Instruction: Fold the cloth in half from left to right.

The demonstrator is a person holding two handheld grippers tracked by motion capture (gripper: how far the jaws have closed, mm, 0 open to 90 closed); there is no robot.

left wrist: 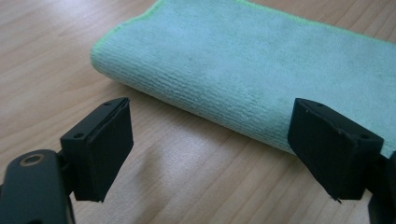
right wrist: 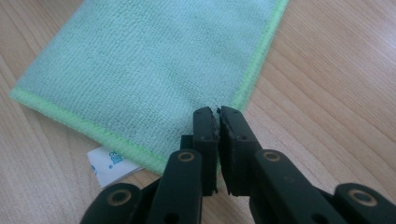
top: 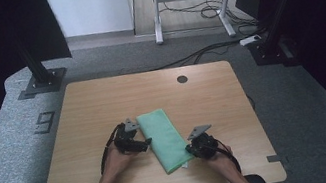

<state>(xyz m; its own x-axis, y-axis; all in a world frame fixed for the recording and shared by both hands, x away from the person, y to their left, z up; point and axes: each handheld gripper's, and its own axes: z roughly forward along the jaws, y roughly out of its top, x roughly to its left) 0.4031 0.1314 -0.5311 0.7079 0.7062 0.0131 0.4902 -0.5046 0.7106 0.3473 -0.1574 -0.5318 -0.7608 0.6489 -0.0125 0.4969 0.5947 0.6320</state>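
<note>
Right gripper view: right gripper (right wrist: 218, 113) nearest, jaws pressed together at the near corner of the folded green cloth (right wrist: 154, 60), tips over its bright hemmed edge; whether cloth is pinched between the pads, cannot tell. White care label (right wrist: 108, 164) poking out from under the cloth just left of those jaws. Left gripper view: left gripper (left wrist: 210, 135) with jaws spread wide, nothing between them but bare wooden table (left wrist: 187, 163); cloth's rounded fold just beyond the tips, running across. High view: cloth (top: 163, 139) lying between both tongs, left gripper (top: 145, 142) against its left long edge, right gripper (top: 189, 150) at its near right corner, far end stretching away past both.
</note>
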